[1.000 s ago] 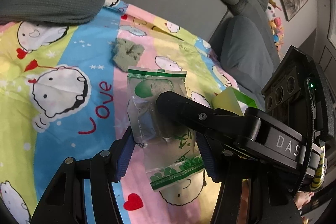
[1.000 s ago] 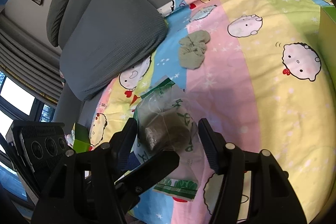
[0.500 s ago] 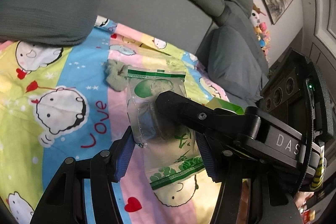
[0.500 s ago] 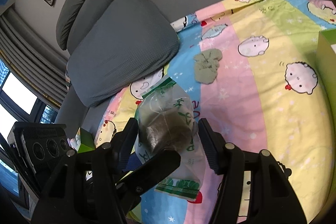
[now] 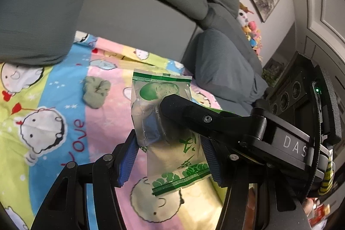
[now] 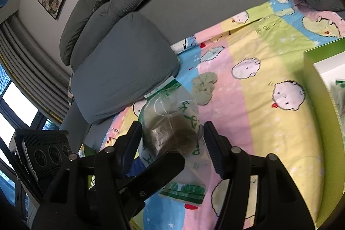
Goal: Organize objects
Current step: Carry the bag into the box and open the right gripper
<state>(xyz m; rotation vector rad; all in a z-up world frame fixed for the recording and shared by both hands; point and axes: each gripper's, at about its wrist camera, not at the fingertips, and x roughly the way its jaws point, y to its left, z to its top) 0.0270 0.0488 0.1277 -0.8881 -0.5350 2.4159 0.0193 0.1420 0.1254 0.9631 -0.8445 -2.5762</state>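
**Fingers (image 5: pixel 129 154) of both grippers pinching one packet**

Blue-padded fingers of left gripper (image 5: pixel 170 150): partly closed, pressing on both side edges of a clear plastic packet with green print (image 5: pixel 159 100), at its lower half. Fingers of right gripper (image 6: pixel 172 139): same partly closed stance, clamping the bulging middle of the packet from either side, around the dark brownish block (image 6: pixel 172 135) sealed inside. Crossing grips: in the left wrist view, one black finger of the right gripper reaching in from the right and lying across the packet front; in the right wrist view, a left-gripper finger coming in from the lower left under the block.

Packet off the surface, hanging between the two grippers, upright in the left view with one green-bordered seal on top and the other at the bottom.

Below: pastel striped cartoon-print sheet (image 5: pixel 43 89) over a grey sofa (image 5: pixel 140 10). Lying on the pink stripe, well apart from the packet: crumpled grey-green cloth lump (image 5: pixel 96 92). At the right edge of the right view: open green cardboard box with white inside (image 6: pixel 317 100), standing on the sheet, contents too cut off to tell. Behind the packet: big grey cushion (image 6: pixel 125 70), resting on the sheet edge.
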